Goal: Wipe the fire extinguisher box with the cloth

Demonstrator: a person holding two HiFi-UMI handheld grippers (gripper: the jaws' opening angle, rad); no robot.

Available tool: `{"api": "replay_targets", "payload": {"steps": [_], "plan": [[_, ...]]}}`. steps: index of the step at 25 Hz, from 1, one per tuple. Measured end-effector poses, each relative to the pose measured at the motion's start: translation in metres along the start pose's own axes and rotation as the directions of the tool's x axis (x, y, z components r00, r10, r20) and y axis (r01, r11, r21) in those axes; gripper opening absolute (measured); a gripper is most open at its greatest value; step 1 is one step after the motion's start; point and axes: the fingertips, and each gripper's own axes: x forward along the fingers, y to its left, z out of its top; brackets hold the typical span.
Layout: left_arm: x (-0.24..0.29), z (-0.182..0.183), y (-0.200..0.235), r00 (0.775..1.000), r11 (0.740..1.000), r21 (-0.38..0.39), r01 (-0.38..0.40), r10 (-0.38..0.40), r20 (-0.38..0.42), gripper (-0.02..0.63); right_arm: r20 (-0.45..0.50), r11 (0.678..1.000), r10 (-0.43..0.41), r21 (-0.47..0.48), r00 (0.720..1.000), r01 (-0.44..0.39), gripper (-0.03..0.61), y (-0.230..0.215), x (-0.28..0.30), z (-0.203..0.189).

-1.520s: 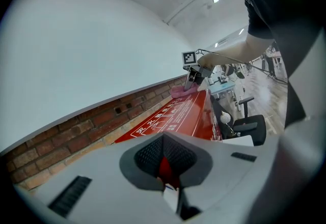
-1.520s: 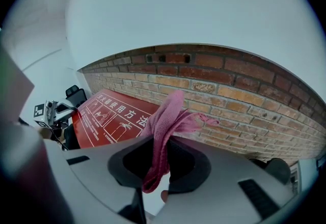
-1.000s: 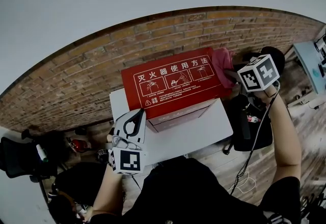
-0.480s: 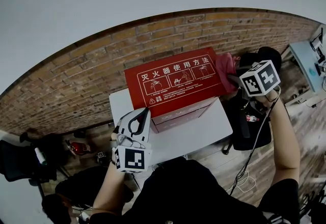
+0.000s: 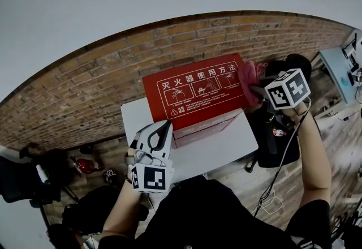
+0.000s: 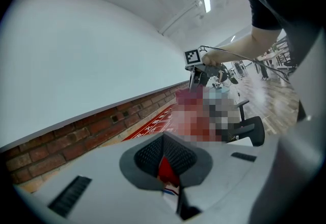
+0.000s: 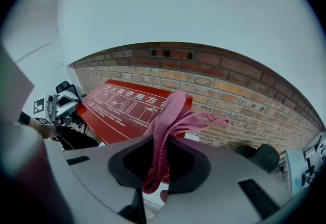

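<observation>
The red fire extinguisher box (image 5: 195,95), with white printed instructions on top, lies on a white stand (image 5: 226,141) against the brick wall. My right gripper (image 5: 257,90) is shut on a pink cloth (image 5: 249,79), which rests at the box's right end. In the right gripper view the cloth (image 7: 165,123) runs up from between the jaws and drapes over the box (image 7: 125,108). My left gripper (image 5: 164,128) hovers at the stand's near left, tips together and nothing in them. It points toward the box (image 6: 153,122).
A low brick wall (image 5: 85,89) runs behind the box. A black office chair (image 5: 280,134) stands right of the stand, under my right arm. Dark chairs and gear (image 5: 25,177) sit at the left, and a desk (image 5: 339,69) at the far right.
My right gripper has shifted the cloth slightly along the box's right end. The left gripper has stayed where it was.
</observation>
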Motion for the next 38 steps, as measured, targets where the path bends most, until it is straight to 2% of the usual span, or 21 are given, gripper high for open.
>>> {"api": "replay_targets", "payload": {"steps": [6,13,20,38], "plan": [[-0.003,0.0,-0.001,0.999,1.0,0.021,-0.01,0.009,0.038,0.029,0.003,1.0,0.019,0.004,1.0,-0.019,0.074,0.015,0.003,0.006],[-0.007,-0.001,-0.001,0.998,1.0,0.0,-0.01,0.01,0.066,0.029,0.011,0.999,0.039,0.003,0.999,-0.039,0.072,0.032,0.008,0.012],[-0.015,-0.001,0.003,0.994,0.999,0.018,-0.048,0.046,0.103,0.029,0.02,0.998,0.06,-0.006,0.998,-0.06,0.073,0.051,0.013,0.02],[-0.036,-0.019,0.024,0.989,0.995,-0.015,-0.102,0.103,0.106,0.029,0.034,0.994,0.108,-0.026,0.994,-0.108,0.074,0.089,0.024,0.034]]}}
